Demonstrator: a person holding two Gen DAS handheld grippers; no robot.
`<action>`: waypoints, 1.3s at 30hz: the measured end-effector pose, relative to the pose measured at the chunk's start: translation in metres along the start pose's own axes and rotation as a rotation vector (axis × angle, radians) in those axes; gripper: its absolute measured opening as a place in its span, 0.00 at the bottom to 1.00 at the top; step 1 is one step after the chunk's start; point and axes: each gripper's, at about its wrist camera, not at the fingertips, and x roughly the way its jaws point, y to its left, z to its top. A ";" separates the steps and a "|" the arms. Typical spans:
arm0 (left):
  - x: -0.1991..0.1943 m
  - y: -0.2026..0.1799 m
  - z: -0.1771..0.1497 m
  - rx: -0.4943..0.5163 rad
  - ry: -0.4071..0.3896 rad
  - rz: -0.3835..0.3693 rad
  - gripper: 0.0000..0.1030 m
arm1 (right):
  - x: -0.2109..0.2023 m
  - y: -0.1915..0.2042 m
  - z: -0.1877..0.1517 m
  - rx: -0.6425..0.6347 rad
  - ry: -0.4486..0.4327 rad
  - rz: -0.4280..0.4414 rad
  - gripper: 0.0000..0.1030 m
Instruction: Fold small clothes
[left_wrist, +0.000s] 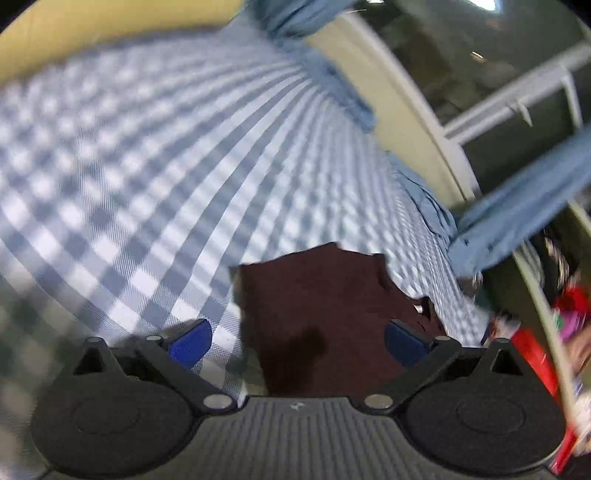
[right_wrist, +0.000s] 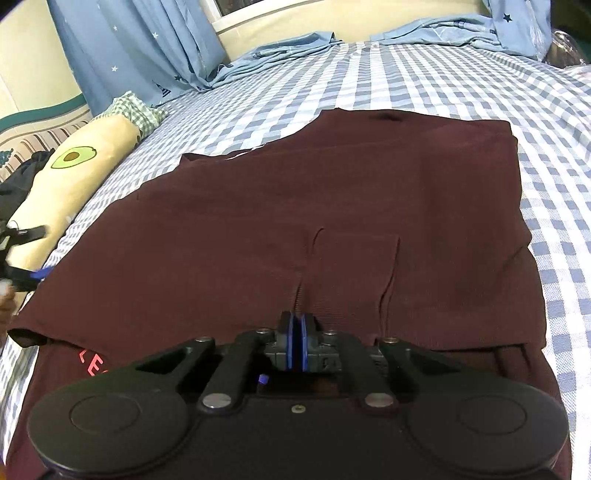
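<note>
We see a dark maroon shirt (right_wrist: 332, 206) spread flat on a bed covered by a blue-and-white checked sheet (right_wrist: 424, 77). In the right wrist view the shirt fills the middle, with red lettering (right_wrist: 92, 363) showing on its lower layer at 8 o'clock. The right tool (right_wrist: 296, 341) sits at 6 o'clock with its blue pads pressed together; a pleat of the shirt rises straight into them, so it appears to be pinching the fabric, though the contact itself is hidden.

Around the shirt: an avocado-print pillow (right_wrist: 74, 173) lies at 9 o'clock, a small green checked cloth (right_wrist: 135, 107) just beyond it, and blue star-print curtains (right_wrist: 129, 44) hang at 11 o'clock, their hems spilling onto the bed. Light blue folded cloth (right_wrist: 443, 35) lies along the far edge at 1 o'clock. Nothing lies on top of the shirt.

In the blurred left wrist view, the left tool (left_wrist: 297, 341) has its blue pads spread wide apart, gripping nothing; the shirt's edge (left_wrist: 325, 317) lies between and beneath them. The same tool (right_wrist: 22, 254) shows at the left edge of the right wrist view, beside the shirt's 9 o'clock edge.
</note>
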 end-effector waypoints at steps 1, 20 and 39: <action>0.007 0.008 -0.005 -0.027 -0.018 -0.030 0.98 | 0.000 0.000 0.000 -0.002 0.001 0.001 0.02; 0.034 -0.037 0.064 0.130 -0.112 -0.088 0.05 | -0.005 0.003 -0.007 0.026 -0.048 0.028 0.04; 0.028 -0.022 0.041 0.216 -0.064 0.086 0.82 | -0.044 -0.008 0.026 -0.145 -0.167 -0.011 0.60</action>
